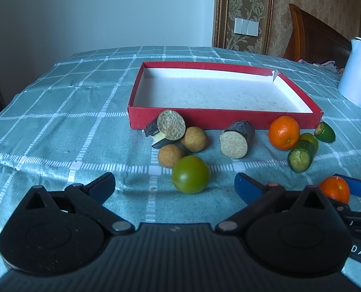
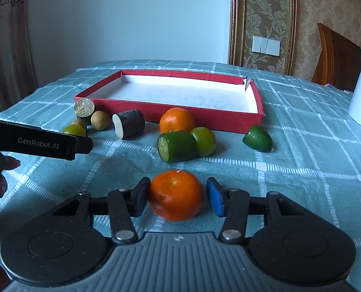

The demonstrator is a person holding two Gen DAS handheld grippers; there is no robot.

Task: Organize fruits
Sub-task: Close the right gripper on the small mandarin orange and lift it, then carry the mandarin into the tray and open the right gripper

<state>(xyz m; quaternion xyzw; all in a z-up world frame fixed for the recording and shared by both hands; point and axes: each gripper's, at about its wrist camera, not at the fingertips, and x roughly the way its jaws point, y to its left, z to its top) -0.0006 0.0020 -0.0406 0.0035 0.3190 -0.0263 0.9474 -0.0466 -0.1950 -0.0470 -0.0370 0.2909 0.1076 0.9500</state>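
near tangerine point(image 2: 176, 195) between my right claw point(image 2: 178, 198) pads, narrowed, right pad not touching | left claw point(image 1: 175, 186) wide, idle | red tray point(image 2: 204, 118) at 12 o'clock awaits fruit

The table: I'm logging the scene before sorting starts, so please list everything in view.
box: one, red outside, white inside, far centre, empty
oranges: two, orange, one by the box's front wall, one between the right gripper's fingers
round green fruits: two, green, one nearest the left gripper, one behind a cucumber piece
round brown fruits: two, tan, in front of the box, left
dark chunks: two, dark skin, pale cut faces, before the box
cucumber pieces: two, green, right
kettle: one, white, right edge
tablecloth: one, teal check
left gripper: black, open, empty
right gripper: black, open around an orange
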